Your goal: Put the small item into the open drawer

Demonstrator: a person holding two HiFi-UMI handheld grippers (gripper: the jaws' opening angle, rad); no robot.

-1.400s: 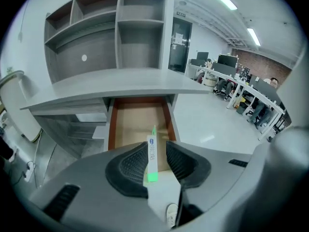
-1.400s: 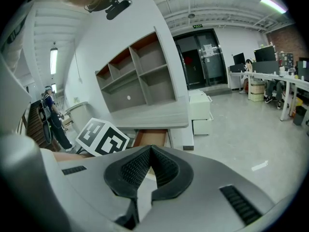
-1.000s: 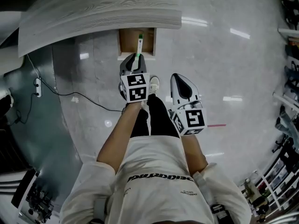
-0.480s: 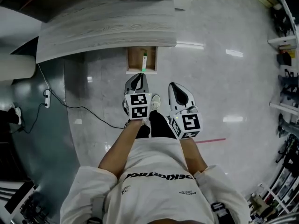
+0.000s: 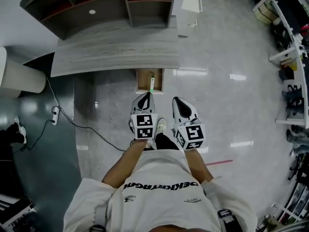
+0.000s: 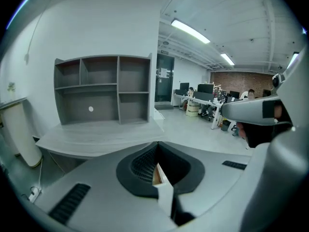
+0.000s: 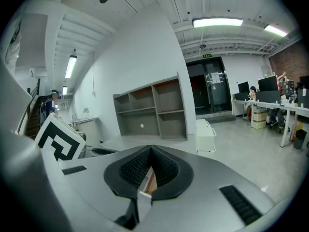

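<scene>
Small item [image 5: 151,83] sits in the drawer [image 5: 143,80], left gripper [image 5: 145,95] just snapped shut empty, right gripper [image 5: 177,101] closed empty, so lift both clear of the counter [image 5: 116,52].

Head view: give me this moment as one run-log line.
drawer: open | green-tipped stick: inside drawer | left tool: jaws just closed, empty | right tool: shut, empty | both tools: clear of drawer

Two in hand: left gripper [image 5: 144,95], right gripper [image 5: 177,100]. One table [image 5: 116,52]. One drawer [image 5: 141,81]. One item [image 5: 152,82]. One shelf unit [image 5: 101,6]. One power strip [image 5: 55,115].
</scene>
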